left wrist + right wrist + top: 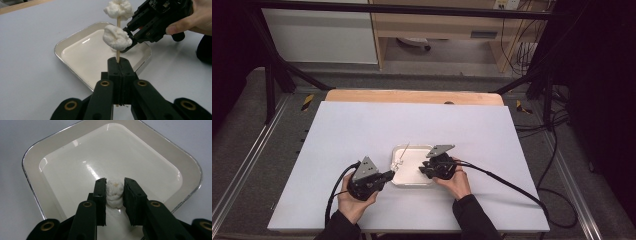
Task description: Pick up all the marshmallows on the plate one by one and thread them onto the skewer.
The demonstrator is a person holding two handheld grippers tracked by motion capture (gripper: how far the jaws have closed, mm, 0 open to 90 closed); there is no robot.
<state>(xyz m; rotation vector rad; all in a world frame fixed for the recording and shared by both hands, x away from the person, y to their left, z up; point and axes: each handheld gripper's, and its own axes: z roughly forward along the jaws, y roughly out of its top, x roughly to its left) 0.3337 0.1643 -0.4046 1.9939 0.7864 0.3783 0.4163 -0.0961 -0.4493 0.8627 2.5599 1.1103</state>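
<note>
My left gripper (388,175) (119,61) is shut on the lower end of a thin wooden skewer (118,53) (402,154), which stands up over a shallow white tray (412,184) (65,41) (30,157). Two white fluffy lumps sit on the skewer, a lower one (117,37) and an upper one (119,8). My right gripper (423,169) (127,43) (114,182) reaches in from the right, its jaw tips at the lower lump. In the right gripper view a white lump (115,195) is pinched between its jaws above the tray floor.
The tray rests near the front middle of a white table cover (362,130). A wooden table edge (412,96) runs along the back. Black cables (502,175) trail from both grippers towards the front. Black frame posts stand at the far corners.
</note>
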